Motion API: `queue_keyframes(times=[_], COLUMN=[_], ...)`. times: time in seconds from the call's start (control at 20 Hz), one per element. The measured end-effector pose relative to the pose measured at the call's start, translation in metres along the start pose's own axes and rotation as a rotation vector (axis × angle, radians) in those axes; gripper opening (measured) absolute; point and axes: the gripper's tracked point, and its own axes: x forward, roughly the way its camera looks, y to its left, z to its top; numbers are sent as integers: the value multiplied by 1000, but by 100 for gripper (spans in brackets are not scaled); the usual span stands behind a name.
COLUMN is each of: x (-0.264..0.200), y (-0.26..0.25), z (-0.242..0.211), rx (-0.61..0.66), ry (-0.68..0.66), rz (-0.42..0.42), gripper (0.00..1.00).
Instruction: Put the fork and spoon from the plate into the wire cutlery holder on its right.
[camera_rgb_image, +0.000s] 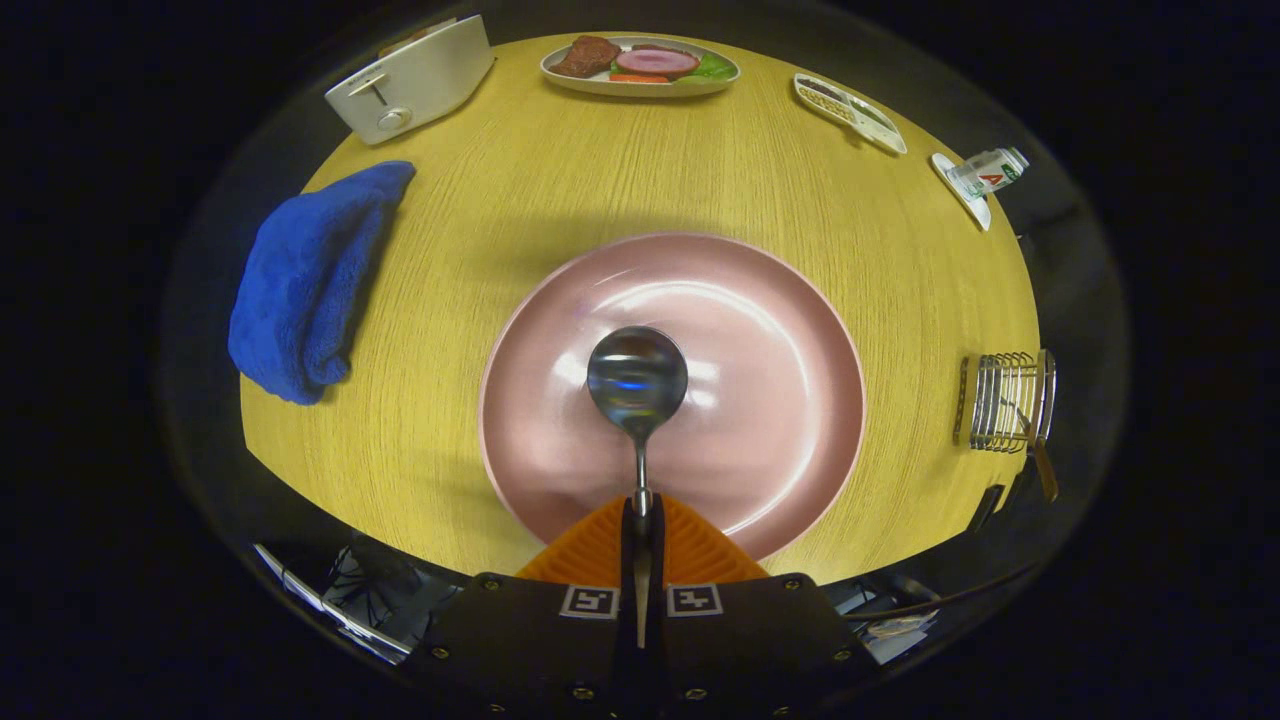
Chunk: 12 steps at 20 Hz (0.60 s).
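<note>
A metal spoon (637, 385) sticks out ahead of my gripper (640, 512), whose two fingers are shut on its handle. The spoon's bowl hangs over the middle of a round pink plate (780, 330) on the yellow wooden table. Nothing else lies on the plate. The wire cutlery holder (1003, 402) stands at the table's right edge, well to the right of the plate. A utensil with a brownish handle (1045, 470) sits in it; whether it is the fork I cannot tell.
A blue towel (305, 280) lies left of the plate. At the far side stand a white toaster (412, 80), a dish of food (640, 66), a flat white device (850, 112) and a small bottle (988, 172) on a white dish.
</note>
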Motion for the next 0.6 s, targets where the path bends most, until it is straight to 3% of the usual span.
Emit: queue_keyframes(times=[0.6], x=[-48], y=[-47], z=[18], rx=[78], ry=[-64], rz=[-88], gripper=[3])
